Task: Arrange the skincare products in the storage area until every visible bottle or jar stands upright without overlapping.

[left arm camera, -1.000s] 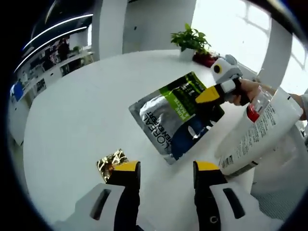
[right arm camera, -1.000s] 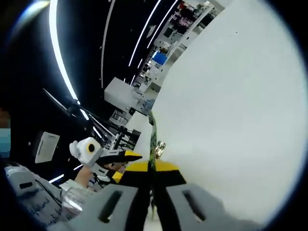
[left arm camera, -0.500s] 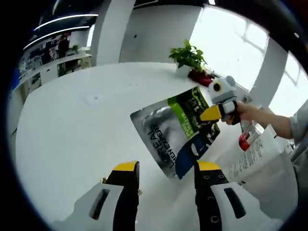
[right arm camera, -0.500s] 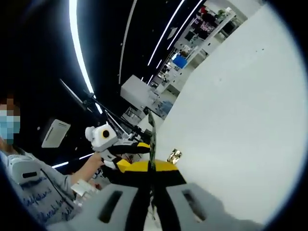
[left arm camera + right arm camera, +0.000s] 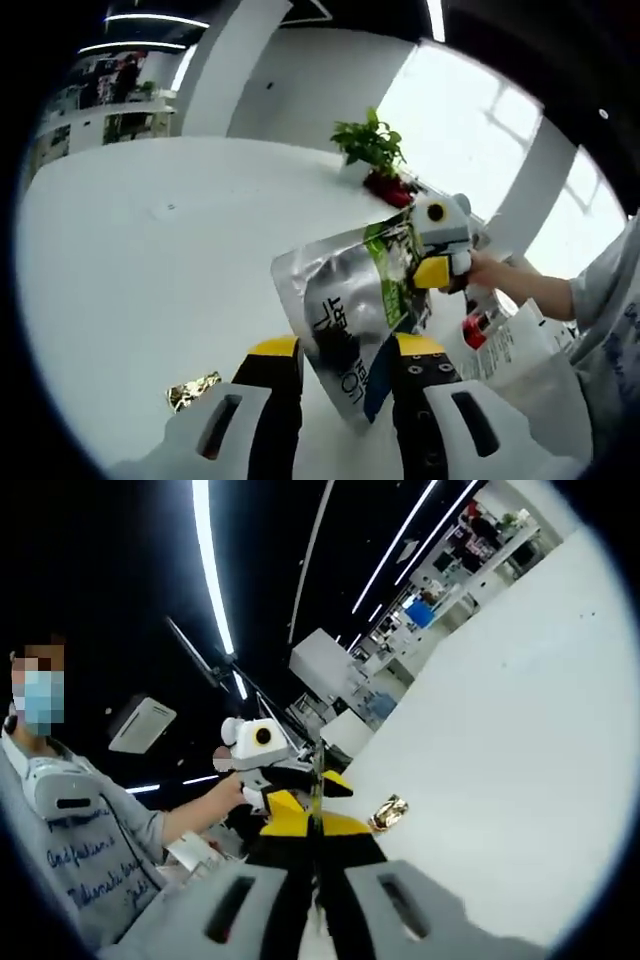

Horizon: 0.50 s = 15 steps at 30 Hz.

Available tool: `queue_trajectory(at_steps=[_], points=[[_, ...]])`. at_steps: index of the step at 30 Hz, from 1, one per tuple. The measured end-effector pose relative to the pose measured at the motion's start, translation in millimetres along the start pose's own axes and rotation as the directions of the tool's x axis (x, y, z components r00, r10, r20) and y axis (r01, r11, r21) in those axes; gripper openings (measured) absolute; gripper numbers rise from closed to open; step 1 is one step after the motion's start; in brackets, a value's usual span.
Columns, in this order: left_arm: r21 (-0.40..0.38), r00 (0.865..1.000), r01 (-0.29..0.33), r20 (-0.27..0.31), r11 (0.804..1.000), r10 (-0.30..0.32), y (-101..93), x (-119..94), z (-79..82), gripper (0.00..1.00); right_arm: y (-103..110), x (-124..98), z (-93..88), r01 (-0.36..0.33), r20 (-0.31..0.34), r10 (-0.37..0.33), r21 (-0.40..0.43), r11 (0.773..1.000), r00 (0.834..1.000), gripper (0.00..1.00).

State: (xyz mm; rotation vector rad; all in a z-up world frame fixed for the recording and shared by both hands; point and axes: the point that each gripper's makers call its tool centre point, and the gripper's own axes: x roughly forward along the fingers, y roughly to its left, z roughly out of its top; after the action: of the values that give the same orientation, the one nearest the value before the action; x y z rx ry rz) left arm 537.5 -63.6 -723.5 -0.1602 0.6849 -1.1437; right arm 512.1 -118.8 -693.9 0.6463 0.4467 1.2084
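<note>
Left gripper view: right gripper pinches the pouch aloft by its top edge, its foot between the open left gripper jaws; a snag there could twist the pouch free.

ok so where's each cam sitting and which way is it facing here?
Left gripper view: rides the left gripper, looking across the white table at the silver pouch; the right gripper and a hand show.
Right gripper view: rides the right gripper, jaws shut on the pouch edge-on, facing the left gripper and the person.
Shared: pouch, table, gold wrapper.
</note>
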Motion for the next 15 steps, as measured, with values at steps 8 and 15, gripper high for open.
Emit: queue_trajectory(at_steps=[8,15], points=[[-0.038,0.999,0.034,0.007,0.999,-0.034,-9.4,-5.0,1.3,0.13,0.9,2.0,2.3,-0.006,0.002,0.006,-0.033,0.999,1.000,0.01],[-0.007,1.000,0.011,0.020,1.000,-0.011,-15.3,-10.8,7.2,0.00,-7.7,5.3,10.2,0.027,0.003,-0.027,-0.060,0.998,1.000,0.01]])
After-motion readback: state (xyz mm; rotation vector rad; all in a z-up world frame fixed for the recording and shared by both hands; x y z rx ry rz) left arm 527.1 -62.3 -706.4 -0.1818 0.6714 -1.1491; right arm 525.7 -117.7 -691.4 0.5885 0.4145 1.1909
